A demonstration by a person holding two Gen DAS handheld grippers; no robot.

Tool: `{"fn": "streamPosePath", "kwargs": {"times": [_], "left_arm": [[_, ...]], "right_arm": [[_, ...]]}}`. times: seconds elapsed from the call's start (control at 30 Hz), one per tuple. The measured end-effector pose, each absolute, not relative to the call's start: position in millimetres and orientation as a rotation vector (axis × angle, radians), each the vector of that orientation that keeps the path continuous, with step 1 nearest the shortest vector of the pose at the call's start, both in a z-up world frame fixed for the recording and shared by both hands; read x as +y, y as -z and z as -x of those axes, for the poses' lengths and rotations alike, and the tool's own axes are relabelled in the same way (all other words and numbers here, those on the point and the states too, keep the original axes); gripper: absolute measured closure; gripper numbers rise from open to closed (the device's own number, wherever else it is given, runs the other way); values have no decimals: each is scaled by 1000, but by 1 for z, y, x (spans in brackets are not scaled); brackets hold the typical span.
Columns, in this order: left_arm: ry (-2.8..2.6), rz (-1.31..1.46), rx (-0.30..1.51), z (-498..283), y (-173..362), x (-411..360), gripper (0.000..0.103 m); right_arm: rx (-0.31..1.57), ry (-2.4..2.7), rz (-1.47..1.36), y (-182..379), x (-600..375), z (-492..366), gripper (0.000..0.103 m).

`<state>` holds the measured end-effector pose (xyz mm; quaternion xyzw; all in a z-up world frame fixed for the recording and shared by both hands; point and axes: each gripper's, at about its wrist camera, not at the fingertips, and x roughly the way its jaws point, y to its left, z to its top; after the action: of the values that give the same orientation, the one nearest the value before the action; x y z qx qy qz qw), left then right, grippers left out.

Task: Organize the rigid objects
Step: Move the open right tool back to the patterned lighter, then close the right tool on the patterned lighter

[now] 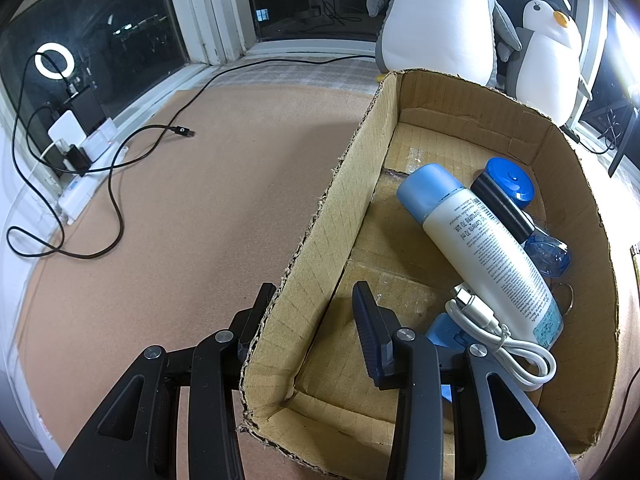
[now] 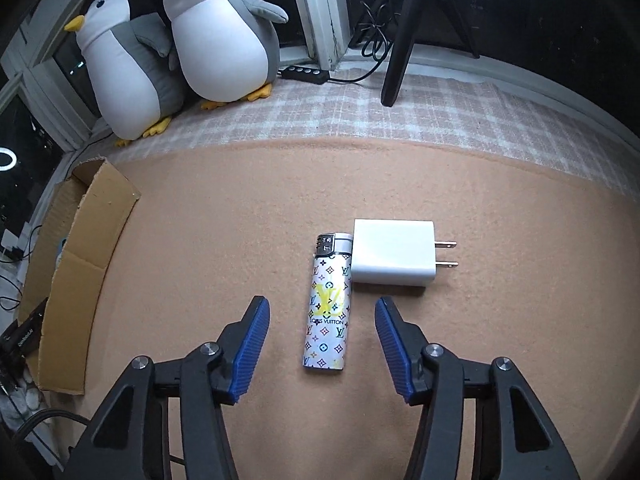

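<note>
- We take the cardboard box as our landmark; it sits on the tan-covered table, and we judge it is the bin for the rigid things.
- Behind the box stand two plush penguins, soft toys that we judge are no part of the sorting.
- Inside the box lies a white bottle with a blue cap, on its side across the floor of the box, with a blue-lidded jar and a dark cylinder just beyond it and a coiled white cable at its near end.
- Our left gripper straddles the box's near wall, one finger outside and one inside, fingers apart and not clamped; we judge it is steadying the box for the next drop.
- Out on the table, well to the right of the box, lies a white wall charger, prongs pointing away from the box.
- Touching the charger on its box-ward side lies a patterned lighter, flat, its length running towards us.
- Our right gripper points forward and low over the lighter, fingers wide apart on either side of its lower half, touching nothing; we judge the lighter is next to be picked.
</note>
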<state>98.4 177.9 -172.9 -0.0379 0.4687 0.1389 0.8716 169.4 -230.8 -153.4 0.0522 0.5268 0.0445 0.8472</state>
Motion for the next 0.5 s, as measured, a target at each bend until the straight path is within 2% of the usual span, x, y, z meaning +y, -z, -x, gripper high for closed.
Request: {"fn": "streamPosePath", "kwargs": {"times": [0.33,0.5], "left_arm": [[-291,79,979,-98,173,178,65],[-291,80,979,-98,173,178,65]], "right_arm": [[1154,-74,-80,166,-228,-183,61],[1167,-69,1,167,-218,-188,73]]}}
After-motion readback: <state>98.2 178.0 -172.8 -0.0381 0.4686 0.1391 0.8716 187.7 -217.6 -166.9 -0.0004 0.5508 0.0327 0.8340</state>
